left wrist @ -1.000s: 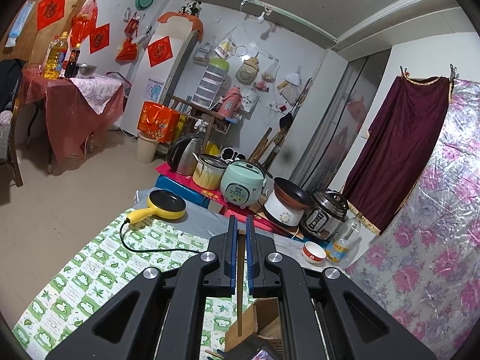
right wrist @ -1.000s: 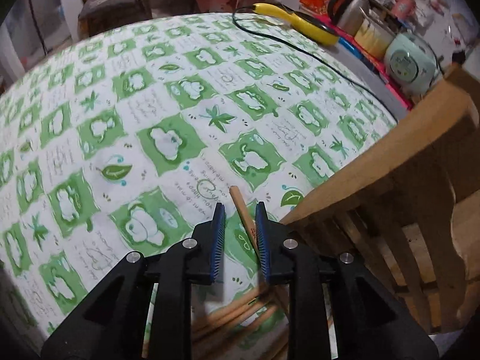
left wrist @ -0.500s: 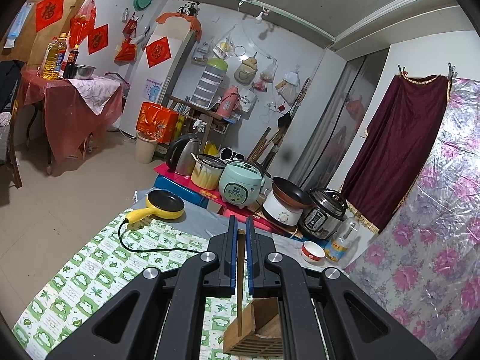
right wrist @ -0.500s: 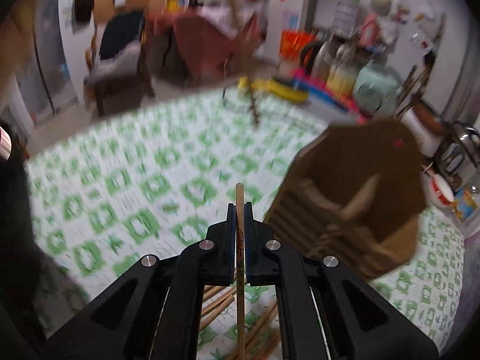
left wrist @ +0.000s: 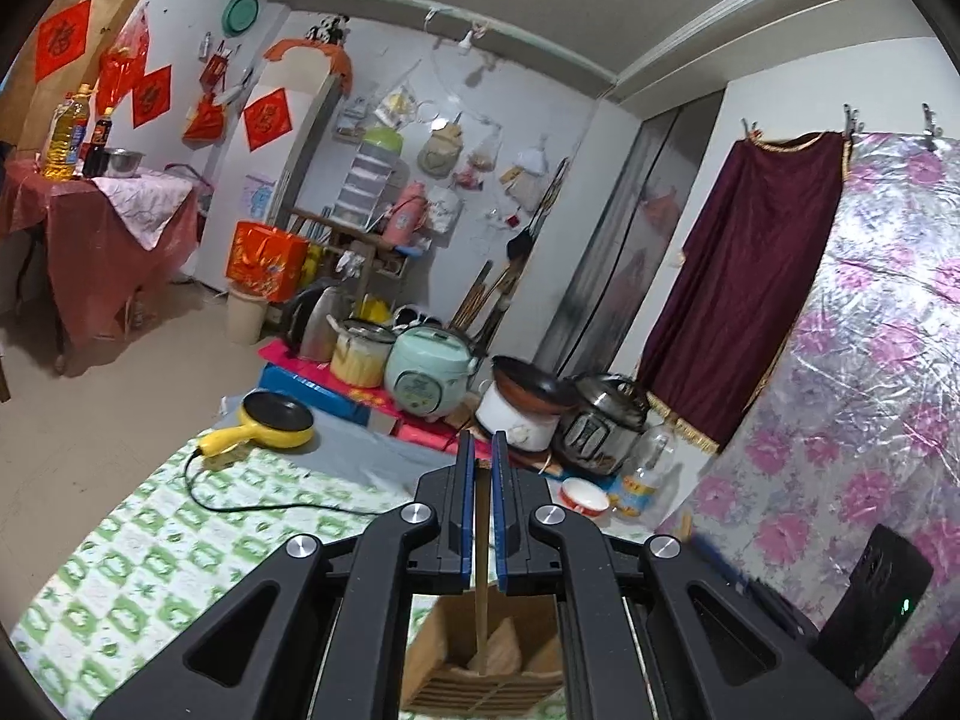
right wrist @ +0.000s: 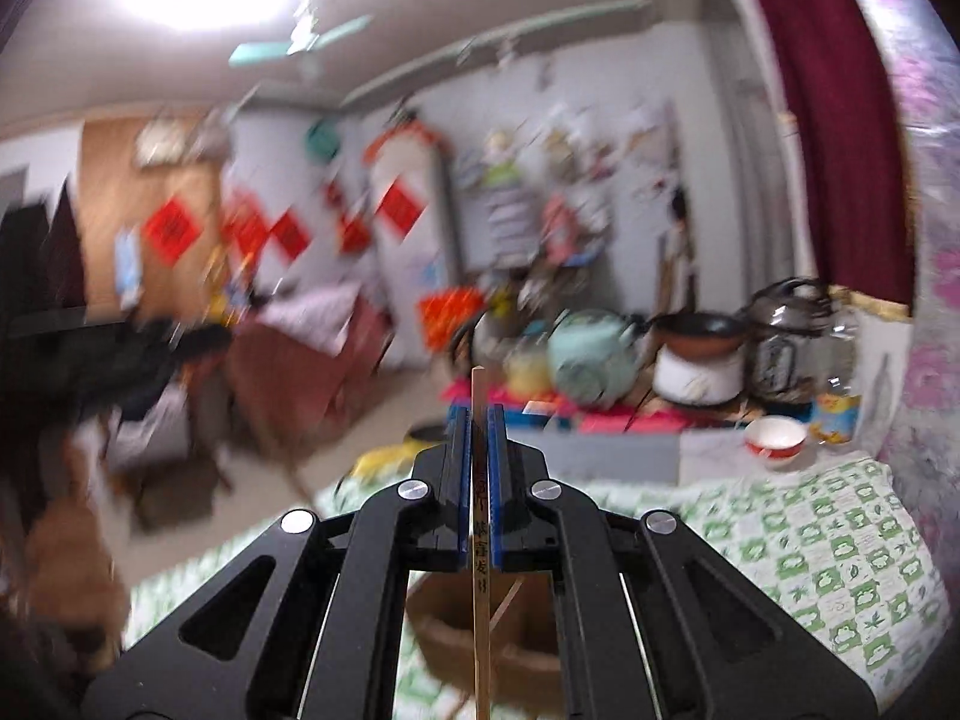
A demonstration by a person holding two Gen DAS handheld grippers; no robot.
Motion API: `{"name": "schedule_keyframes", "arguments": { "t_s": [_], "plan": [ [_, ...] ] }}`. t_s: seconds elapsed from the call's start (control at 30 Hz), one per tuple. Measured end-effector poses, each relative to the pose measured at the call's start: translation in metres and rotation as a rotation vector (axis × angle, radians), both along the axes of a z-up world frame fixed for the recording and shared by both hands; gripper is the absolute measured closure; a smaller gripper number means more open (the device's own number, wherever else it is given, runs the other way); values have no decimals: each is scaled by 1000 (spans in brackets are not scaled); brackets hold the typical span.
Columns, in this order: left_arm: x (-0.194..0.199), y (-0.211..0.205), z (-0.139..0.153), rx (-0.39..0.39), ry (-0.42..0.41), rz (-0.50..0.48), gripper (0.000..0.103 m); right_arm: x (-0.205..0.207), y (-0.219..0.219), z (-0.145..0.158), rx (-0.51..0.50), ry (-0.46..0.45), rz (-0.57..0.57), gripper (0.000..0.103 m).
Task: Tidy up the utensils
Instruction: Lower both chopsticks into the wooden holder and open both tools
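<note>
The left gripper (left wrist: 482, 456) pinches one wooden chopstick (left wrist: 482, 600) that stands straight up. The stick's low end dips into the wooden utensil holder (left wrist: 480, 660), right under the gripper. The right gripper (right wrist: 478, 420) pinches another chopstick with printed letters (right wrist: 480, 546), also upright, just above the same holder (right wrist: 528, 636). The holder sits on the green and white tablecloth (left wrist: 150, 546). Beyond the holder a yellow frying pan (left wrist: 273, 420) lies near the far edge of the cloth, and a red and white bowl (left wrist: 583, 492) sits behind it too.
</note>
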State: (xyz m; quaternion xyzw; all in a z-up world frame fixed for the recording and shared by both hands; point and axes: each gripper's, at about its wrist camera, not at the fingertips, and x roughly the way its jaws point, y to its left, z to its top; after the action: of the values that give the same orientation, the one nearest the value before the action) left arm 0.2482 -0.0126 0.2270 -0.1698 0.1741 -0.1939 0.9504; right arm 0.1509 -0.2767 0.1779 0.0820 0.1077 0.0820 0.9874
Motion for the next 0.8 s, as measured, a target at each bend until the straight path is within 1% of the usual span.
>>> {"name": "schedule_keyframes", "arguments": {
  "t_s": [0.07, 0.1, 0.17, 0.27, 0.4, 0.47, 0.53, 0.57, 0.6, 0.63, 0.67, 0.7, 0.73, 0.77, 0.8],
  "plan": [
    [0, -12, -2, 19, -29, 23, 97, 4, -13, -3, 61, -64, -64, 97],
    [0, -20, -4, 39, -47, 39, 97, 7, -17, -5, 78, -91, -91, 97],
    [3, -33, -9, 68, -59, 47, 97, 16, -23, -9, 93, -144, -157, 97],
    [16, -46, -20, 79, -45, 27, 97, 29, -28, -16, 109, -194, -211, 97],
    [35, -57, -37, 93, -29, 20, 97, 44, -29, -37, 106, -269, -267, 97],
    [44, -62, -46, 105, -11, 19, 97, 52, -27, -51, 73, -286, -280, 97],
    [53, -63, -55, 117, 12, 3, 97, 60, -23, -61, 25, -257, -261, 96],
    [55, -64, -58, 120, 22, -5, 95, 63, -26, -65, 27, -240, -259, 94],
    [58, -64, -61, 119, 37, -4, 91, 61, -27, -67, 41, -233, -256, 86],
    [58, -62, -62, 118, 46, 2, 69, 60, -34, -67, 70, -225, -255, 78],
    [58, -60, -62, 111, 53, 18, 45, 57, -40, -65, 104, -221, -259, 68],
    [57, -57, -62, 101, 50, 30, 42, 54, -43, -64, 126, -219, -262, 67],
    [54, -53, -60, 92, 42, 38, 42, 51, -48, -62, 155, -218, -261, 67],
    [53, -51, -58, 92, 41, 35, 42, 49, -51, -60, 176, -213, -256, 63],
    [52, -49, -56, 89, 41, 33, 42, 45, -54, -58, 192, -205, -249, 57]
  ]
}}
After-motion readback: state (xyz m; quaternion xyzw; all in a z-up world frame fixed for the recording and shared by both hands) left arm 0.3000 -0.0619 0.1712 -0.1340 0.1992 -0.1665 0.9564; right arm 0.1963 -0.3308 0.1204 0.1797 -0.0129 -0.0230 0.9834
